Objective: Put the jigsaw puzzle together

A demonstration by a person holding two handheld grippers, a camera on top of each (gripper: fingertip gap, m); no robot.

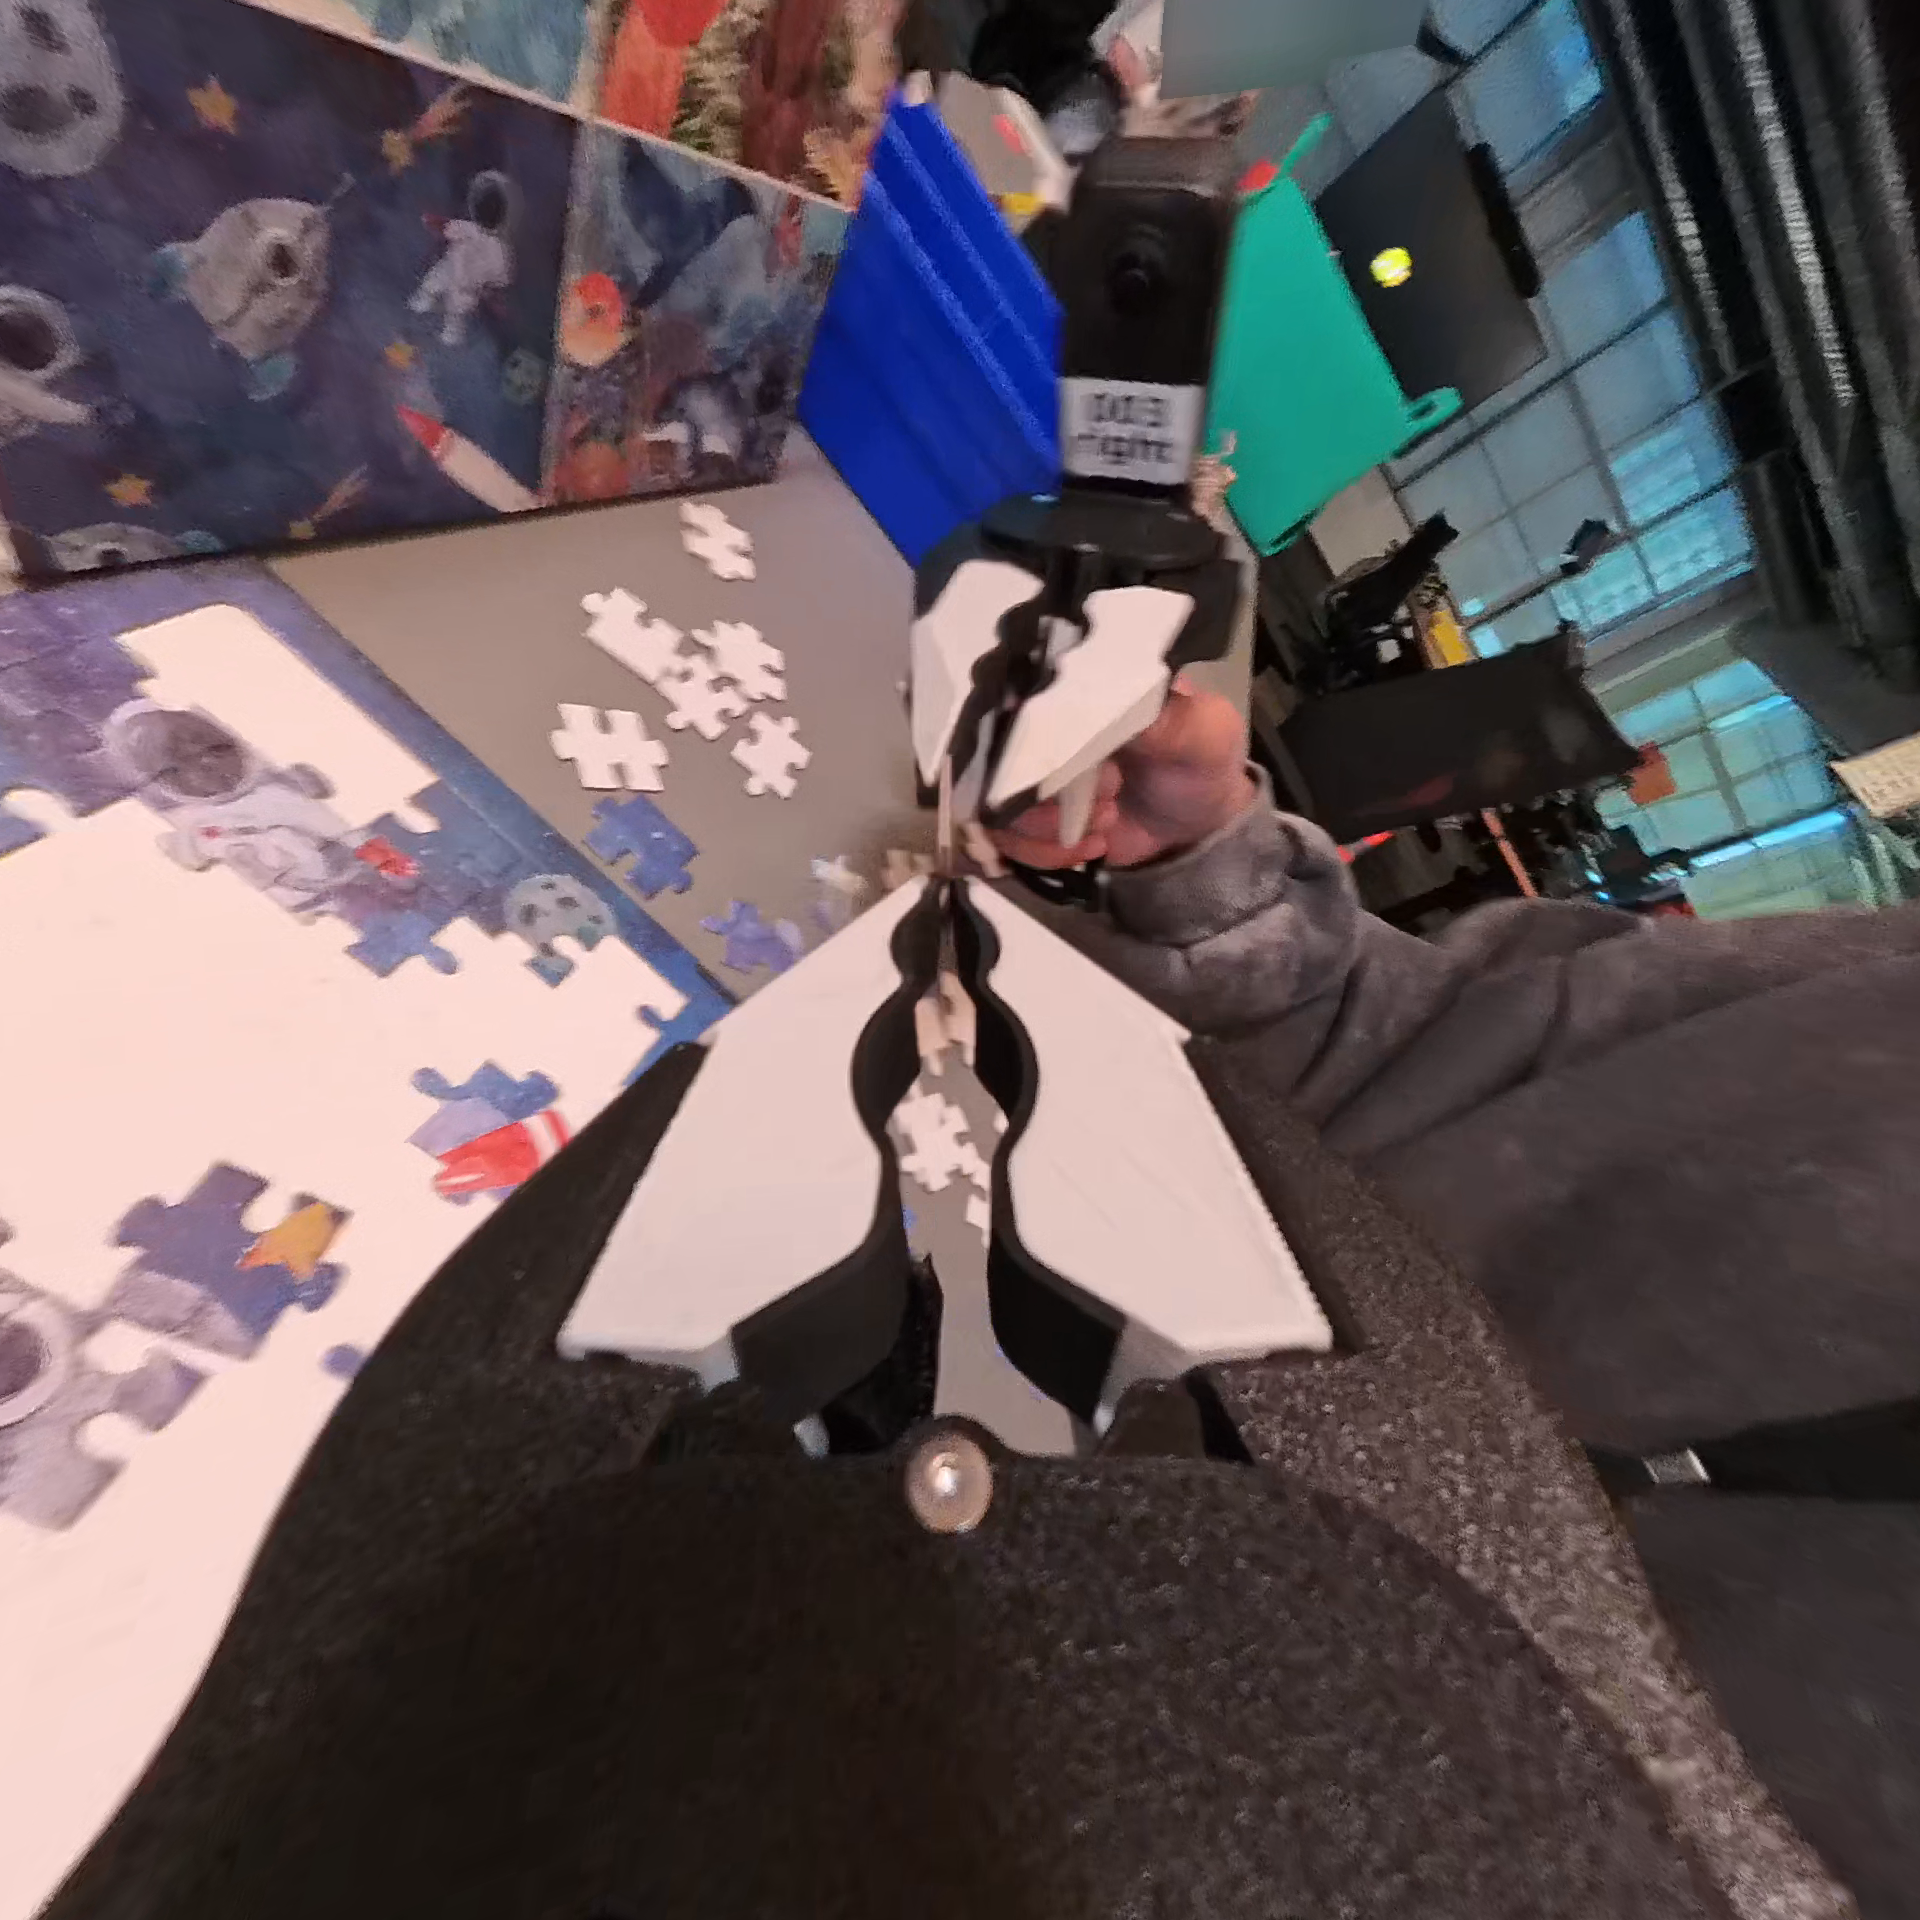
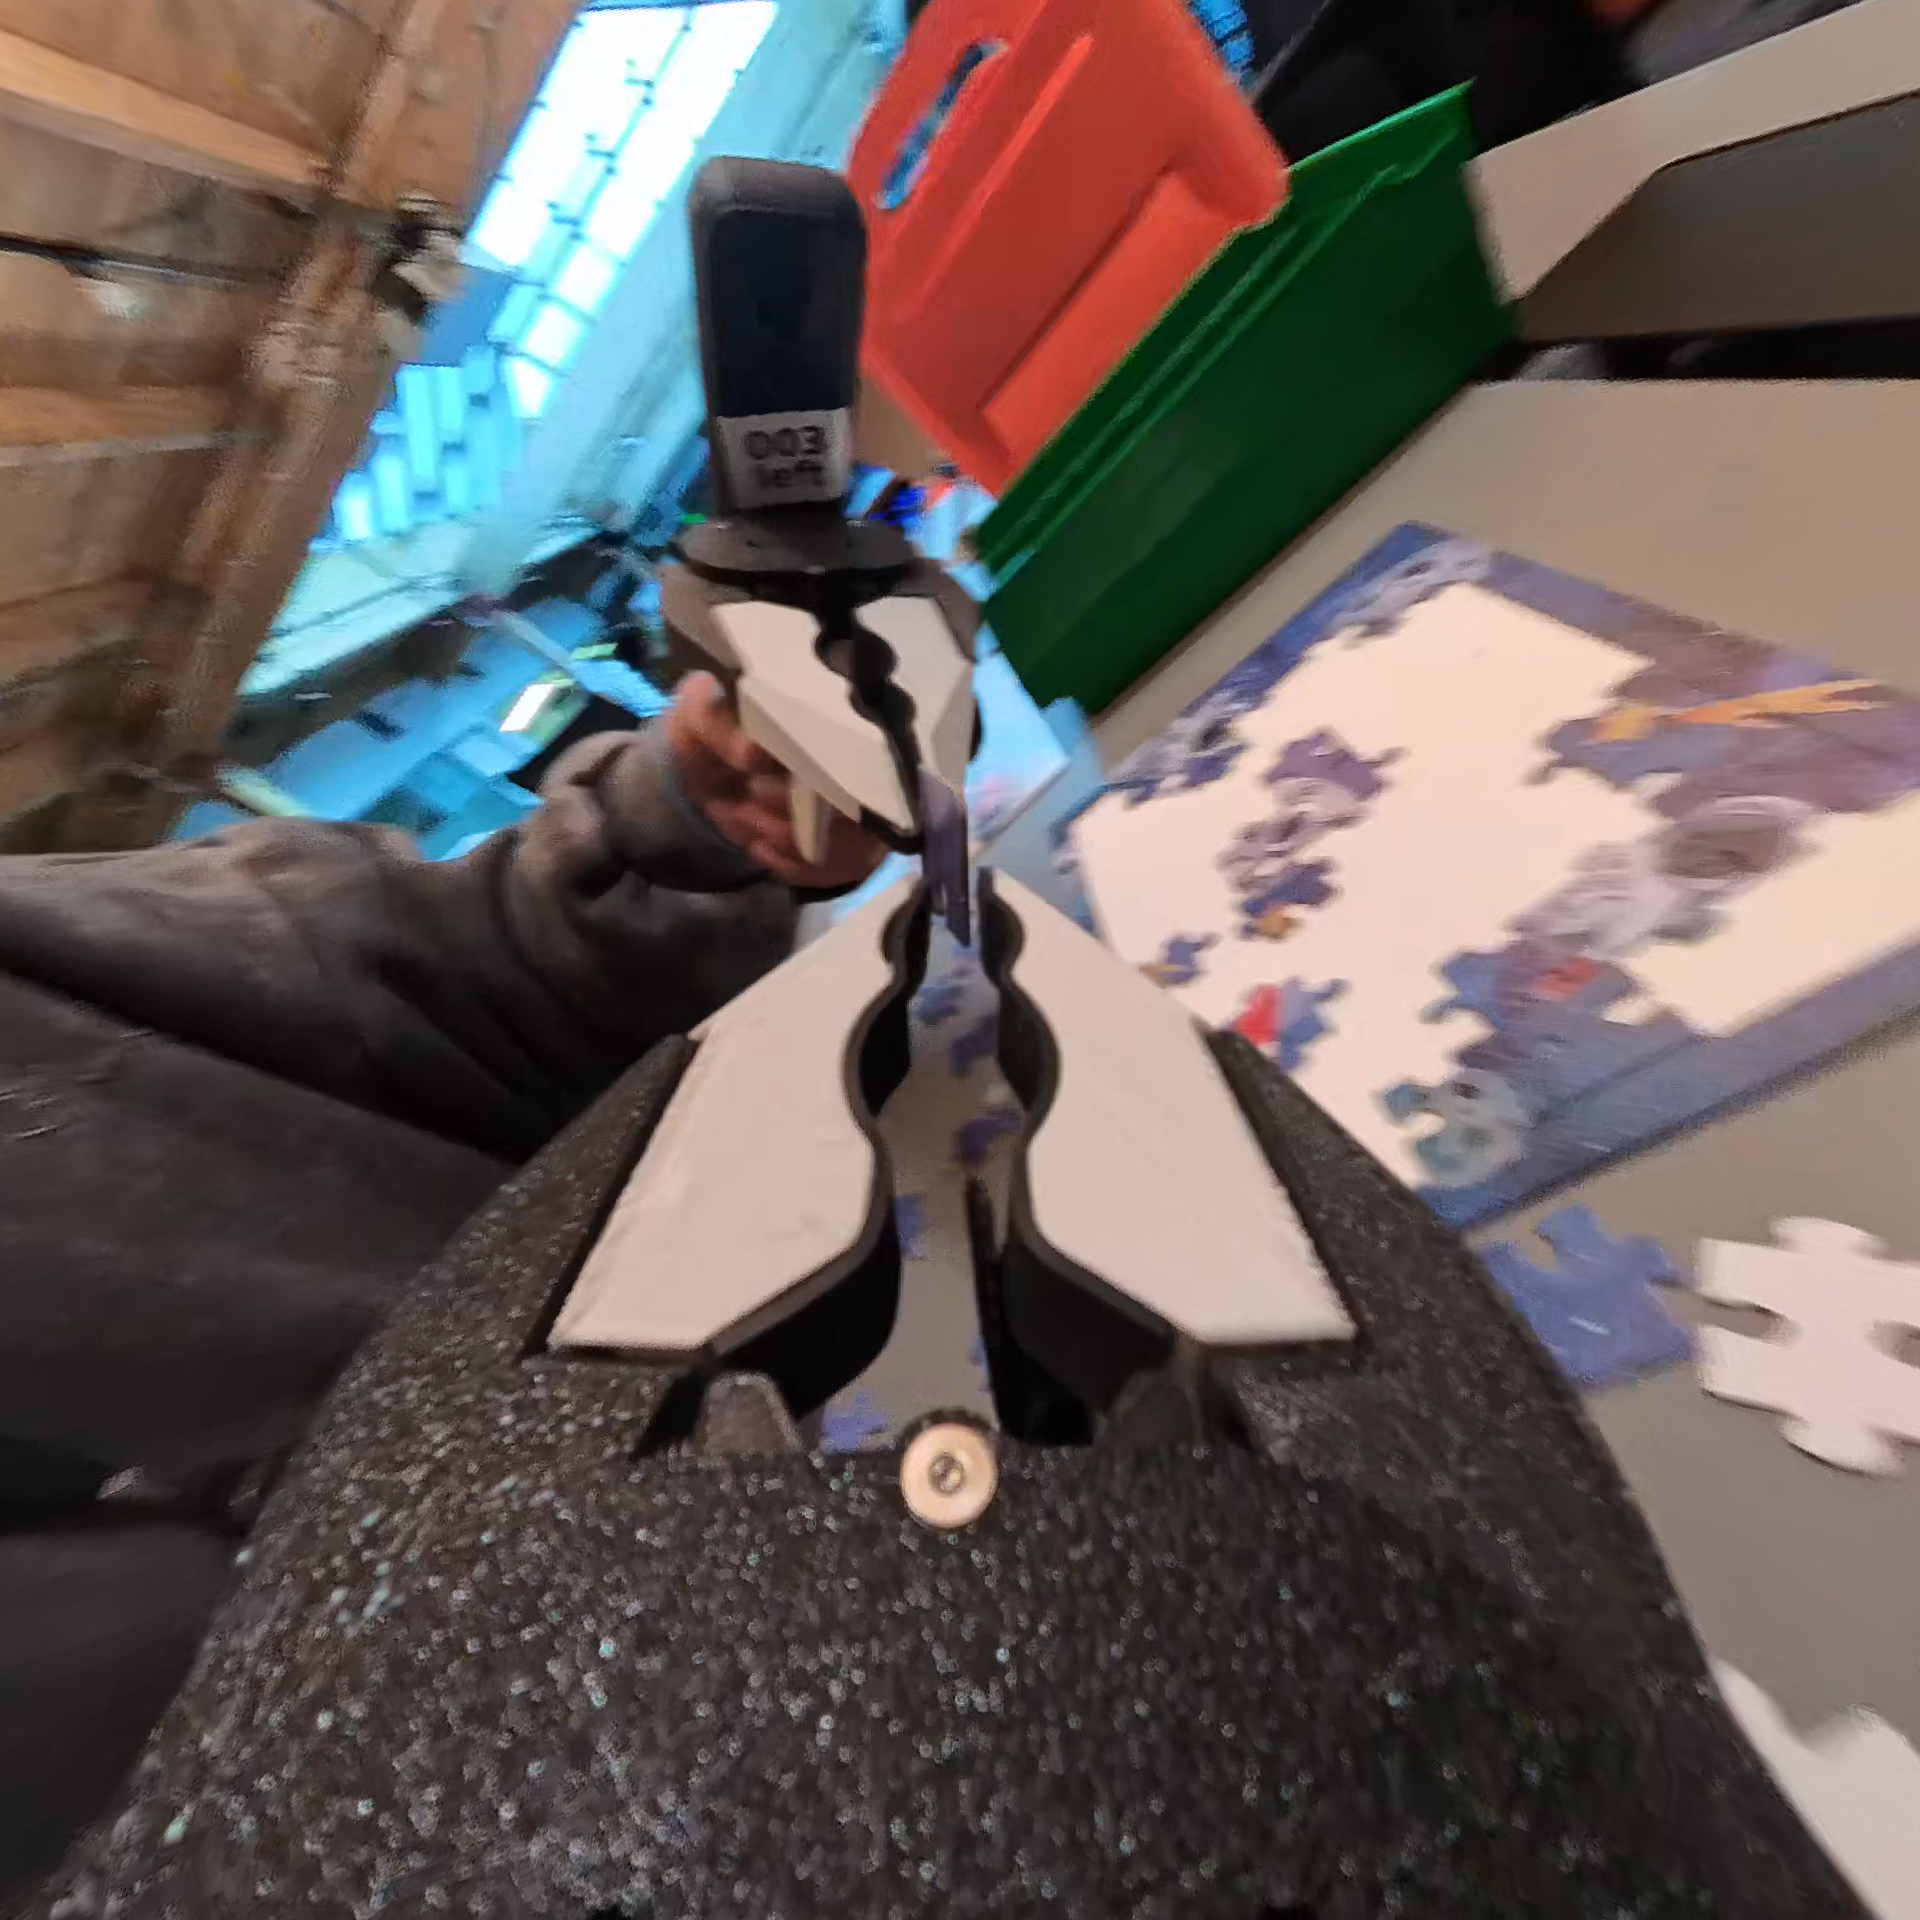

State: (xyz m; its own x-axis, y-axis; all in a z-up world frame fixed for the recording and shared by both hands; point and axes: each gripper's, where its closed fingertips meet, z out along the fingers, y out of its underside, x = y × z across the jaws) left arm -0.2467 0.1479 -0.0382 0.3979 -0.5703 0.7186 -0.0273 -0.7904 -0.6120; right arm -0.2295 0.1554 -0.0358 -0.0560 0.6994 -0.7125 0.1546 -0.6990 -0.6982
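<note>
The puzzle tray [image 2: 1538, 1132], partly filled, is laid flat on the grey worktop [image 2: 1683, 468]. Above its near edge, a blue puzzle piece [image 2: 951, 878] is held edge-on, pinched from opposite ends by the left gripper [image 1: 945, 883] and the right gripper [image 2: 954, 894], both narrowed.

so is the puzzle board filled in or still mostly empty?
Mostly empty. The puzzle board shows large white gaps, with only scattered patches and parts of the blue edge placed. Loose pieces lie face down beside it on the table.

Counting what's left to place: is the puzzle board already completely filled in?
No: the puzzle board shows large white gaps, and loose pieces lie on the grey table beside it.
</note>
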